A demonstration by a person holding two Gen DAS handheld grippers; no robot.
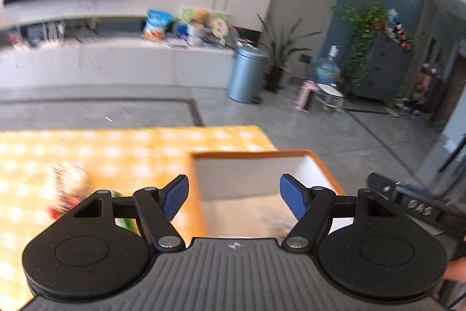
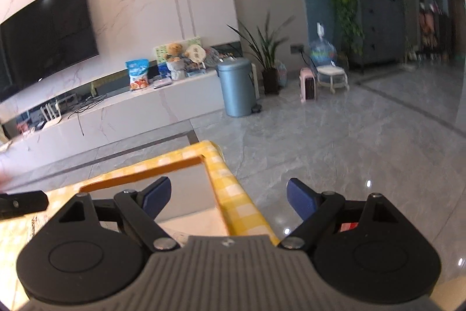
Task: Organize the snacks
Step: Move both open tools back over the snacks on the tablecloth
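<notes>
the orange-rimmed box [image 1: 262, 156] sits at the lower centre of the left wrist view, on the far right corner of the yellow checked tablecloth [image 1: 116, 147], and something pale and crinkly lies low inside it, too smeared to name. a blurred snack packet [image 1: 68, 188] with red and green on it lies on the cloth at the lower left of that frame, outside the box, so the sorting looks only partly done at best, with at least this packet left to move. the left gripper [image 1: 234, 198] hangs over the near edge of the box with its jaws spread wide and nothing between them. the right gripper [image 2: 228, 198], in its own view, is also wide open and empty, poised over the table corner with the box [image 2: 145, 179] at its lower left. motion blur softens the left view, the gripper bodies hide the near part of the box and table, and how many snacks remain cannot be told
</notes>
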